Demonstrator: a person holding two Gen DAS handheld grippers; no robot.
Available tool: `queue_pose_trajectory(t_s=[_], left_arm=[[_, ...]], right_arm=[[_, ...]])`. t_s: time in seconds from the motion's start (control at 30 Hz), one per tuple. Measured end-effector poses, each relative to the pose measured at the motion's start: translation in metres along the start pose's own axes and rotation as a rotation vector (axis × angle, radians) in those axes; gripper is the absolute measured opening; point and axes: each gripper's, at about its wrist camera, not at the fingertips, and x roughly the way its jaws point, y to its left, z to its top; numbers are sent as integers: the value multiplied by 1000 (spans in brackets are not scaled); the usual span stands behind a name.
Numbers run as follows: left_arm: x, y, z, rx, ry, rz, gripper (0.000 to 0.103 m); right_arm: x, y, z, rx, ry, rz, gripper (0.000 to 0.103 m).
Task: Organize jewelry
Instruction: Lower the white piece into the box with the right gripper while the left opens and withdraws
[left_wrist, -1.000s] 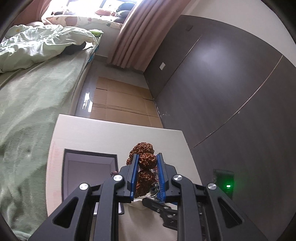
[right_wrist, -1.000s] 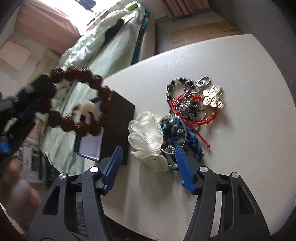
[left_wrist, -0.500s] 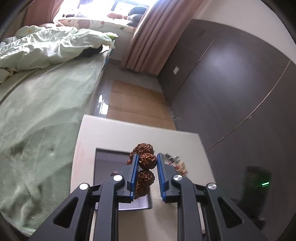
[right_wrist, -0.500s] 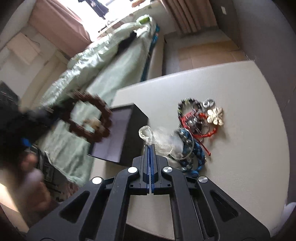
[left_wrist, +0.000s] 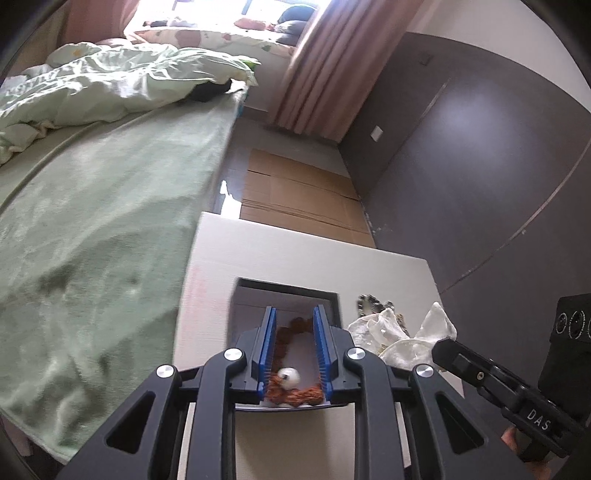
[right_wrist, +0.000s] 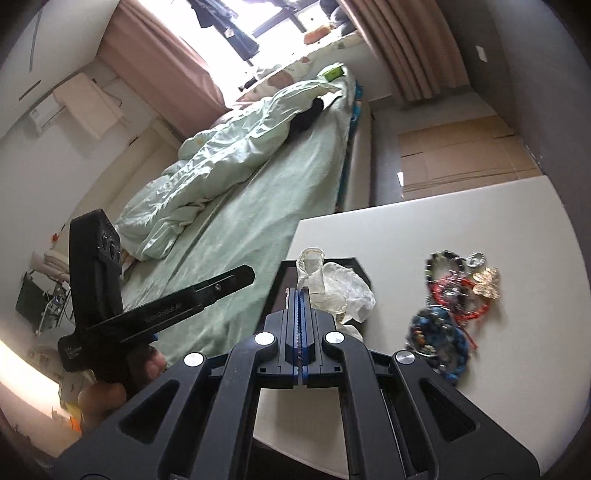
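Observation:
My left gripper (left_wrist: 294, 332) is open over the black jewelry box (left_wrist: 288, 295). The brown bead bracelet (left_wrist: 291, 393) with a white bead lies in the box between the open jaws. My right gripper (right_wrist: 300, 295) is shut on a white translucent pouch (right_wrist: 334, 288) and holds it above the box's right edge (right_wrist: 360, 264). The pouch also shows in the left wrist view (left_wrist: 399, 332). A pile of jewelry lies on the white table (right_wrist: 461, 214): a blue bead bracelet (right_wrist: 439, 336), red cords (right_wrist: 454, 291) and a gold butterfly piece (right_wrist: 485, 282).
A bed with a pale green cover (left_wrist: 92, 221) runs along the table's left side. A dark wall (left_wrist: 480, 166) stands to the right. Cardboard (left_wrist: 295, 199) lies on the floor beyond the table.
My left gripper opened and the brown bracelet dropped into the box. My right gripper, which shut on the pouch half a second ago, lifted it and carried it left toward the box.

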Motion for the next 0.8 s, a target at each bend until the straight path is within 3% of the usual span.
queue_pose_trajectory(t_s=[0.03,0.17,0.33,0.4,0.43,0.5,0.53,0.67,0.8], left_arm=[[-3,5,1,-6,-9,13,19],[-16,18,3,-27,-50,38,45],[-21,26,4,-36,-57,42,50],[-21,27,4,-30,-62,48,55],[-21,28,4,-28,-64,50,57],[-21,27,4,-24,-65,52,57],[-20,27,4,-22,-64,51,61],[-19,16,2,8,-70,47,69],[-16,1,-1,45,-68,37,74]], right_arm=[[4,3,1,-6,5,5,2],[22,19,10,-35,24,19,2],[48,24,10,-52,86,-18,4],[57,18,6,-36,122,-28,24],[57,13,5,-22,119,-25,31],[47,8,5,-12,88,-45,58],[43,6,6,-9,77,-50,64],[17,-9,9,16,21,-82,67],[1,-32,7,65,21,-132,67]])
